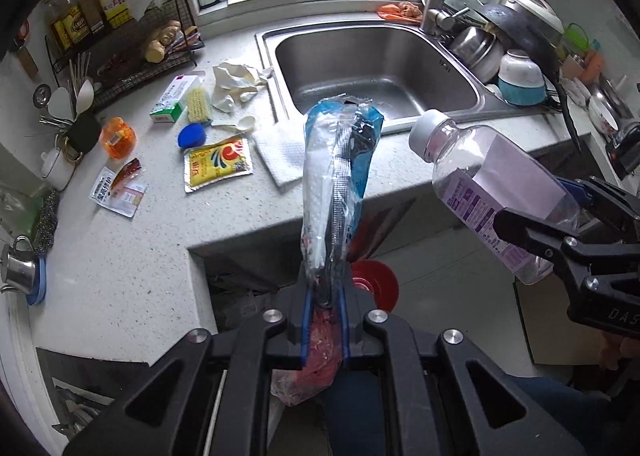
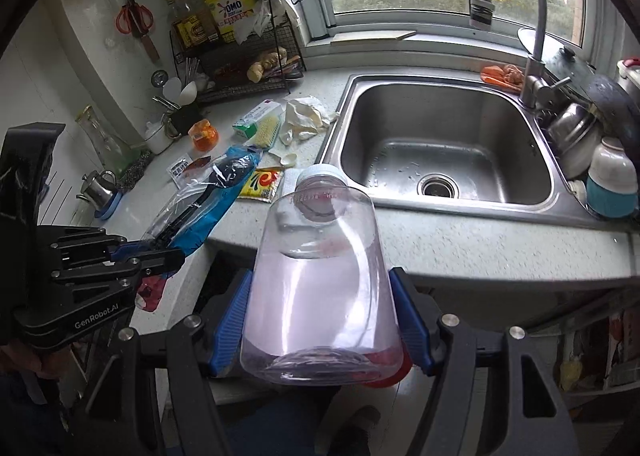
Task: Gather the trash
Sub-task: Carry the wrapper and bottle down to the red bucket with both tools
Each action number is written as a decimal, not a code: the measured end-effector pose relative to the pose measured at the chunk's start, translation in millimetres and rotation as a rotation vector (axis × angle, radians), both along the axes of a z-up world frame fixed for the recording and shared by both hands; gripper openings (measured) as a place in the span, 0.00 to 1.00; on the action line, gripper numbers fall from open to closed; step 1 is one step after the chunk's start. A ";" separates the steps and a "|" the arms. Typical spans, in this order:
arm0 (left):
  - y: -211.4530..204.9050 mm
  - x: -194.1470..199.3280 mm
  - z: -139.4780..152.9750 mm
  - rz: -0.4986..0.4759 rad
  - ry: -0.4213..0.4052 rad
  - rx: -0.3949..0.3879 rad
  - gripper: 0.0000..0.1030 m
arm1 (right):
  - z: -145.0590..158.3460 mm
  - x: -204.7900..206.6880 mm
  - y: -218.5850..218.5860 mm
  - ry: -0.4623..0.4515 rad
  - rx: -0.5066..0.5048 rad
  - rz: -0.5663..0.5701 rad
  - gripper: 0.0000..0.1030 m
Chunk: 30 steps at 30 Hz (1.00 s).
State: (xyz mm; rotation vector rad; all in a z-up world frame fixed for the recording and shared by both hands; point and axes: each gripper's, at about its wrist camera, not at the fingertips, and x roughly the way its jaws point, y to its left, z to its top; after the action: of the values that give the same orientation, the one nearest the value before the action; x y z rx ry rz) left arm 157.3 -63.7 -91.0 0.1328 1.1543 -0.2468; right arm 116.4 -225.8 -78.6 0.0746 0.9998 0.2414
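Trash fills both claws. Left view: the left claw (image 1: 326,296) pinches a wrapper (image 1: 336,176), limp, crinkly, probably light, above the table (image 1: 120,276) edge. Right view: the right claw (image 2: 320,320) clamps a stiff, slick bottle (image 2: 320,276) across its lower body.

A crumpled blue-and-clear plastic wrapper (image 1: 338,176) stands upright, pinched at its lower end; a clear, seemingly empty white-capped bottle (image 2: 320,280) is clamped tilted, both off the table's front edge.
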 end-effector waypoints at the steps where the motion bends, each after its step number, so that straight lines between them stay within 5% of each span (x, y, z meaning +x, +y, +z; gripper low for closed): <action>1: -5.0 -5.3 -3.4 -0.007 0.010 -0.002 0.09 | -1.6 -5.3 -4.3 0.006 0.003 -0.010 0.63; 12: -51.0 -26.0 -69.4 -0.117 0.171 0.001 0.09 | -48.3 -38.1 -30.1 0.127 0.020 -0.108 0.63; 30: -82.5 13.9 -303.8 -0.116 0.389 0.026 0.09 | -249.0 4.3 -58.6 0.337 0.030 -0.205 0.63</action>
State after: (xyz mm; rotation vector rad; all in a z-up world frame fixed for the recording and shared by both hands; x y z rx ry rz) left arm 171.2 -146.2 -394.8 0.1808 1.5387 -0.3716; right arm 120.6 -284.4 -327.6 0.2505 1.3143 0.0557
